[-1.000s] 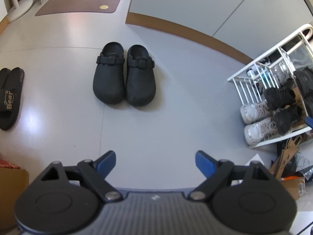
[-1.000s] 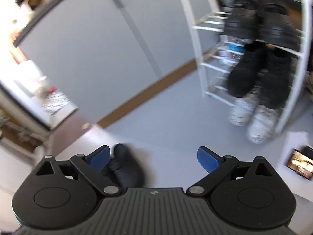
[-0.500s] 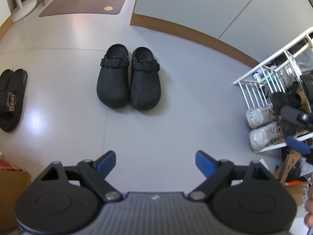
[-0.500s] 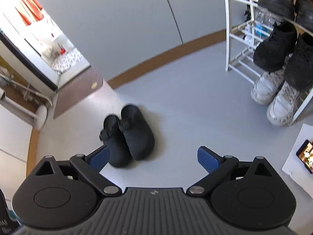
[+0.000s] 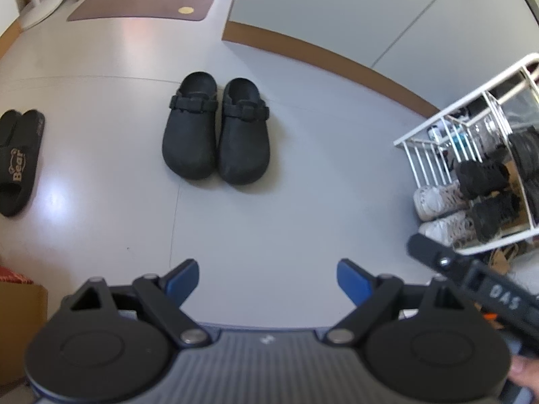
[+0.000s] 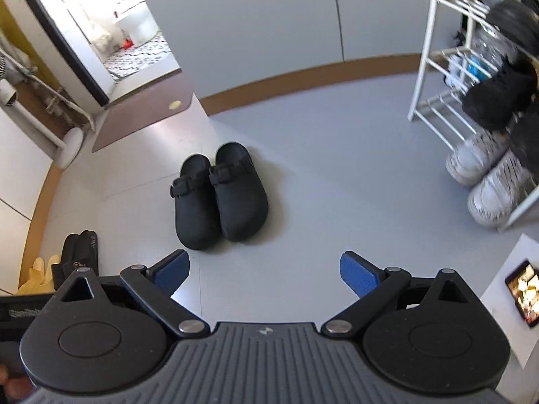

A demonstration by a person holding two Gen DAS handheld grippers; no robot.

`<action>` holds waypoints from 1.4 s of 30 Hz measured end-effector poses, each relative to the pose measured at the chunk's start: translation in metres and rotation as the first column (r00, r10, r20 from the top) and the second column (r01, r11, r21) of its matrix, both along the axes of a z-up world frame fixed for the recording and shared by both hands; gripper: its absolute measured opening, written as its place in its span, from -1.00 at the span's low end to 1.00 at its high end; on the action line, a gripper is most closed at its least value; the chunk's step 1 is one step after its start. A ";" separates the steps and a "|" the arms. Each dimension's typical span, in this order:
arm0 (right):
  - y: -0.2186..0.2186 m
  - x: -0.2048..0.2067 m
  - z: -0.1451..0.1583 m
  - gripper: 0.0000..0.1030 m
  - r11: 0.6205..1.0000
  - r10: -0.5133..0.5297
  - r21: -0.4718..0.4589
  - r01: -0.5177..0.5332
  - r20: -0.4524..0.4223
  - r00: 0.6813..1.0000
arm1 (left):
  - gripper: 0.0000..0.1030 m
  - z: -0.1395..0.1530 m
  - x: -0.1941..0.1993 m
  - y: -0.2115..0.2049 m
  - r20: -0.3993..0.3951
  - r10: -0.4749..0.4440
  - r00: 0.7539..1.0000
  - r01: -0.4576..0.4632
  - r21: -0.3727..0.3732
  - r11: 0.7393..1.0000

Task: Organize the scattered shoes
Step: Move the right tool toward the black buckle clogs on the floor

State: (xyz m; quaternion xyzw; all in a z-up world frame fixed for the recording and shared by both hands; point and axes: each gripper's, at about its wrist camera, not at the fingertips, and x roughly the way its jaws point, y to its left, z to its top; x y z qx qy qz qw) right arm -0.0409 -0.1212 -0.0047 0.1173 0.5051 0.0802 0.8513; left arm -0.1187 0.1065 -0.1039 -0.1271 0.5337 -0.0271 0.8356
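The left gripper (image 5: 266, 277) is being held wide open over the grey floor (image 5: 303, 208), with nothing between its blue pads (image 5: 183, 277). A pair of black clogs (image 5: 215, 134) is being shown straight ahead of it, well apart from the fingertips, the two shoes lying side by side and touching, toes toward the gripper. A pair of black slides (image 5: 18, 161) is being seen far off to the left of the gripper, and a white shoe rack (image 5: 421, 155) is being seen to its right, with white sneakers (image 5: 438, 208) on the lowest level and black shoes (image 5: 481, 175) above them. The right gripper (image 6: 264, 274) is likewise being held wide open and empty; the clogs (image 6: 219, 195) are lying ahead of it and slightly to the left, apart from its fingers. The rack (image 6: 427, 47) is being shown to its right, the slides (image 6: 81, 252) just beside its left finger in the view, and a phone (image 6: 524, 291) on white paper at its far right. Part of the right gripper's body (image 5: 471, 279) is being caught at the right edge of the left wrist view.
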 end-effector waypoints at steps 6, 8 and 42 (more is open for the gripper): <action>0.005 -0.020 0.009 0.92 0.999 -0.034 -0.004 0.034 -0.001 0.999 | 0.81 0.016 -0.004 0.009 0.029 -0.031 0.999 0.032 -0.024 0.999; 0.008 -0.024 0.017 0.92 0.999 -0.030 -0.016 0.030 0.006 1.000 | 0.81 0.023 -0.006 0.014 0.040 -0.029 0.999 0.031 -0.045 0.999; 0.063 0.035 0.024 0.92 0.991 0.135 -0.006 -0.135 0.054 0.989 | 0.84 0.049 0.026 0.074 0.094 0.106 0.990 -0.107 -0.004 0.994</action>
